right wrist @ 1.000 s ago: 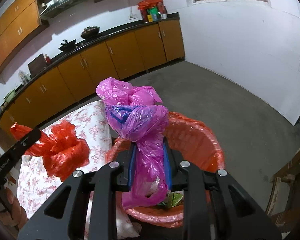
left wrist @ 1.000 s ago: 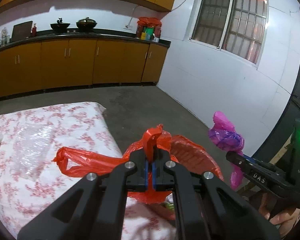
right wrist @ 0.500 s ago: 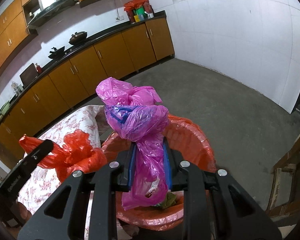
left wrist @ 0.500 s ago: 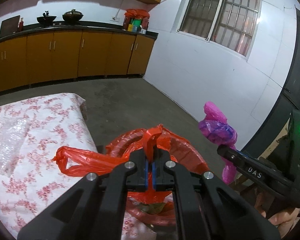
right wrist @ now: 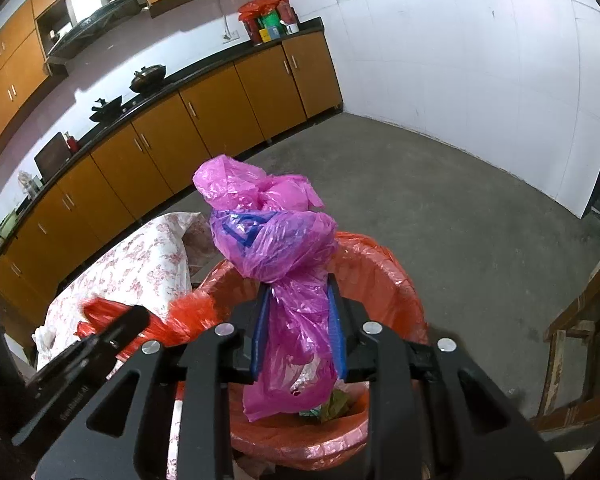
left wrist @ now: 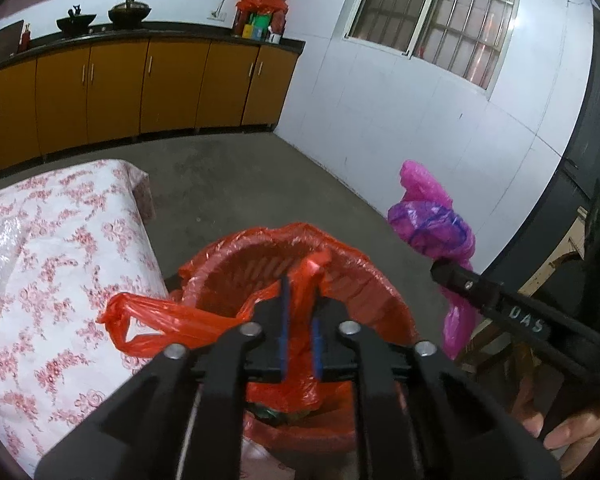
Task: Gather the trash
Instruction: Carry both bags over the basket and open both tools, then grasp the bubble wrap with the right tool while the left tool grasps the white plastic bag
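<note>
- Grippers both angle down over the red-lined waste basket (left wrist: 364, 276), side by side above its mouth.
- Left gripper (left wrist: 300, 312): jaws have just been opening, now a narrow gap; red plastic bag (left wrist: 168, 320) hangs between the blue pads (left wrist: 285, 316). Can't tell if the pads still press on it.
- Right gripper (right wrist: 298, 320): jaws have also just been opening, a bit wider; pink plastic bag (right wrist: 276, 240) sits between them, pads close along its neck. Contact unclear.
- Fingers (left wrist: 572, 436) of the person's right hand show at the frame edge, under the gripper body; rest cut off.
- Basket bottom mostly hidden by bags and jaws; some greenish scraps (right wrist: 336, 402) inside, not identifiable.
- Red bag blurred in right wrist view.
- Red bag: long axis roughly level, one end trailing left over the floral tablecloth (left wrist: 60, 280), other end poking up through the jaws.
- Pink bag: long axis vertical, knotted bulk above the jaws, tail hanging into the basket.
</note>
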Available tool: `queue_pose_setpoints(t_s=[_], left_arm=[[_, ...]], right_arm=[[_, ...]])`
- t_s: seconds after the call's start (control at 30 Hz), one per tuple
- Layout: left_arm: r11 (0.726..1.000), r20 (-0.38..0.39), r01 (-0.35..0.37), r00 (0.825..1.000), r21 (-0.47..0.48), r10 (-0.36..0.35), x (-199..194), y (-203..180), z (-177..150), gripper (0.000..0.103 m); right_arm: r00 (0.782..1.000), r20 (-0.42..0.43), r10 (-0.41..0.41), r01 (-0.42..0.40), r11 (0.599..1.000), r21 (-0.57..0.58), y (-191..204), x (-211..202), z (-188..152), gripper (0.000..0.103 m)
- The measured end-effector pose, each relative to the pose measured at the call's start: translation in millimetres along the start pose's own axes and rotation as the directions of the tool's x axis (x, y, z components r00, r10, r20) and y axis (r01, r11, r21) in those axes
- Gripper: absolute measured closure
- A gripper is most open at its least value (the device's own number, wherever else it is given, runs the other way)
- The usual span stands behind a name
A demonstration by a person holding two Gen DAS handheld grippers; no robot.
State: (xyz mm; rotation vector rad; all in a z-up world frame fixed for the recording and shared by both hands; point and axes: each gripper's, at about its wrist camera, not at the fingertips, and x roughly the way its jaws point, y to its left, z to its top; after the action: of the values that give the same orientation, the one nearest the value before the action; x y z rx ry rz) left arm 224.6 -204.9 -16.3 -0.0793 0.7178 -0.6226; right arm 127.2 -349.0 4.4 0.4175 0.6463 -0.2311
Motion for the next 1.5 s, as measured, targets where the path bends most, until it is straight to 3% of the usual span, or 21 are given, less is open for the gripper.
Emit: queue_pose_setpoints(t_s=[0.07,0.13,0.2,0.37,0.57,0.73,0.87,0.97,1.17,1.2,1.4,1.5], left_arm=[[1.000,-0.004,-0.010,1.000,-0.008,0.010,1,6,-3,0.076],[1.000,-0.007,-0.018,1.000,-0.020,0.017,1,11,-5,0.073],[0.999,-0.008,-0.034,0.999,-0.039,0.033,-1,22,-7,0.069],[0.991,0.024,-0.122,0.992,-0.061,0.123,-15,44,-10,0.046],[0.962,0.057,-0.258,0.963,-0.091,0.264,-40,78,-16,0.033],[0.921,0.067,-0.371,0.923,-0.116,0.380,-68,117,-25,0.028],[0.874,0.069,-0.462,0.877,-0.151,0.476,-96,151,-37,0.026],[0.825,0.066,-0.537,0.830,-0.174,0.554,-119,178,-49,0.024],[0.701,0.066,-0.681,0.706,-0.211,0.705,-166,229,-77,0.020],[0.672,0.064,-0.705,0.678,-0.224,0.733,-177,240,-82,0.019],[0.577,0.039,-0.749,0.599,-0.326,0.800,-218,287,-99,0.018],[0.534,0.018,-0.756,0.571,-0.378,0.821,-234,309,-106,0.017]], right_arm=[[1.000,-0.003,-0.002,0.002,1.000,-0.003,-1,1,-1,0.056],[1.000,0.000,-0.003,0.003,1.000,-0.004,-1,1,-2,0.050],[1.000,0.002,-0.006,0.006,1.000,-0.003,-1,1,-2,0.048],[1.000,0.008,-0.026,0.026,1.000,-0.017,4,2,-1,0.047],[0.999,0.024,-0.029,0.031,0.996,-0.080,26,3,-4,0.047],[1.000,0.023,0.017,-0.014,0.990,-0.142,53,8,-8,0.047],[0.997,0.005,0.072,-0.069,0.975,-0.211,88,13,-13,0.047],[0.993,-0.009,0.115,-0.113,0.961,-0.251,114,16,-17,0.047],[0.972,-0.077,0.223,-0.236,0.915,-0.327,190,37,-36,0.047],[0.966,-0.092,0.241,-0.258,0.906,-0.337,202,41,-41,0.047],[0.921,-0.200,0.336,-0.389,0.837,-0.384,285,78,-73,0.047],[0.905,-0.240,0.350,-0.422,0.803,-0.421,326,99,-89,0.047]])
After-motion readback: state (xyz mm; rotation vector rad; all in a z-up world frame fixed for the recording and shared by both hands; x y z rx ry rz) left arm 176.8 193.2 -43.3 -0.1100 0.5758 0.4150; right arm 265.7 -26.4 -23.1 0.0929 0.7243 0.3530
